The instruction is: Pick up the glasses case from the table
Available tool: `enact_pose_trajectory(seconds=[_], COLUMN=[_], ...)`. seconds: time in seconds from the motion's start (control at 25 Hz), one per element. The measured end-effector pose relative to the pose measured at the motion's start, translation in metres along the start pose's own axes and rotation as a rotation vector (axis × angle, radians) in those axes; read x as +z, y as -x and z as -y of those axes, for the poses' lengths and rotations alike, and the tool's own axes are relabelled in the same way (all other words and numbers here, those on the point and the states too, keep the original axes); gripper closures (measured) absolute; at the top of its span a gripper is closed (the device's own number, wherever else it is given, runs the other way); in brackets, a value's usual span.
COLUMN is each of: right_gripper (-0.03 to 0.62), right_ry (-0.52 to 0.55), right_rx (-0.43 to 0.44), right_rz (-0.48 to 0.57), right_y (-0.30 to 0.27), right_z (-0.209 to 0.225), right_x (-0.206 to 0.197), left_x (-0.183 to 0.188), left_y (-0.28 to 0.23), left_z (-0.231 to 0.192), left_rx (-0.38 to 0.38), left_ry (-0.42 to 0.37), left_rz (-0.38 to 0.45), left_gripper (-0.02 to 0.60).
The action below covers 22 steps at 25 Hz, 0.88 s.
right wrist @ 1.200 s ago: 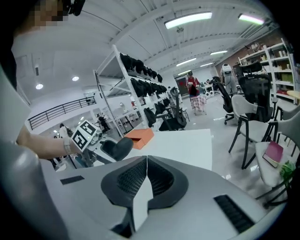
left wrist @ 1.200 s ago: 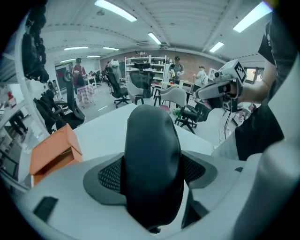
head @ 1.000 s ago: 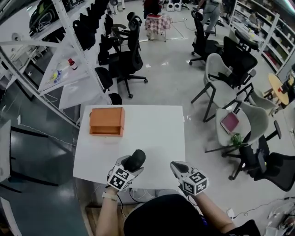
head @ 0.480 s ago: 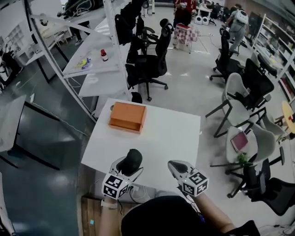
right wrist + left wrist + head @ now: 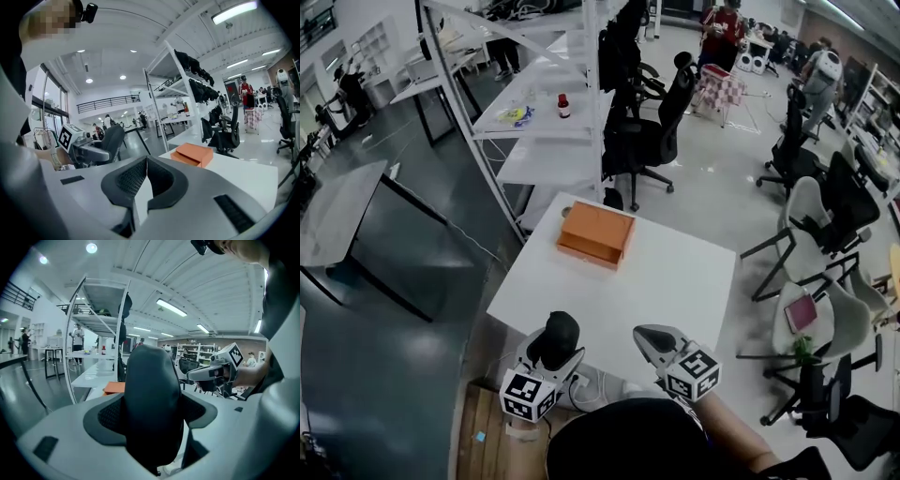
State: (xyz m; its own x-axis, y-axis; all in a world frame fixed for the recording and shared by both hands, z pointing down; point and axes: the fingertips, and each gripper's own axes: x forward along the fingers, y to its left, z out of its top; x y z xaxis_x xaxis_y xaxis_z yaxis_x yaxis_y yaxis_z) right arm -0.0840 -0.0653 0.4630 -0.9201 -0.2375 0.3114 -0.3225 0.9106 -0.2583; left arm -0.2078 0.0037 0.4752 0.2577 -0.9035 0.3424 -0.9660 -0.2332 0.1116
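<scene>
The glasses case (image 5: 559, 335) is dark and rounded. My left gripper (image 5: 553, 345) is shut on it and holds it up over the near edge of the white table (image 5: 675, 281). In the left gripper view the glasses case (image 5: 152, 404) fills the space between the jaws. To its right, my right gripper (image 5: 648, 337) is shut with nothing in it. The right gripper view shows the right gripper (image 5: 146, 176) with its pads pressed together, and the left gripper (image 5: 89, 150) with the case (image 5: 112, 138) off to the left.
An orange box (image 5: 595, 234) lies at the table's far left part. White shelving racks (image 5: 534, 122) stand beyond the table on the left. Black office chairs (image 5: 652, 141) are behind it and grey chairs (image 5: 811, 244) to the right. People stand far off.
The head view has swung left, so the table now sits further right in the picture. The left gripper still holds the case, slightly lower and nearer the table's front edge. The right gripper stays shut.
</scene>
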Motion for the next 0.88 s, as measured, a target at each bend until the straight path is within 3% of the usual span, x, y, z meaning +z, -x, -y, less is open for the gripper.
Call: enact_pose_trajectory(seconds=[0.24, 0.88], right_gripper=[0.566, 0.566], right_ry=[0.026, 0.074], right_rx=[0.062, 0.121], right_rz=[-0.01, -0.032], right_y=[-0.021, -0.032], right_z=[-0.03, -0.066], right_x=[0.0, 0.01], left_x=[-0.001, 0.002], left_y=[0.032, 0.067], left_z=[-0.018, -0.032], left_rx=[0.057, 0.115], left_ry=[0.059, 0.085], left_rz=[0.081, 0.124], left_gripper=[0.213, 0.213])
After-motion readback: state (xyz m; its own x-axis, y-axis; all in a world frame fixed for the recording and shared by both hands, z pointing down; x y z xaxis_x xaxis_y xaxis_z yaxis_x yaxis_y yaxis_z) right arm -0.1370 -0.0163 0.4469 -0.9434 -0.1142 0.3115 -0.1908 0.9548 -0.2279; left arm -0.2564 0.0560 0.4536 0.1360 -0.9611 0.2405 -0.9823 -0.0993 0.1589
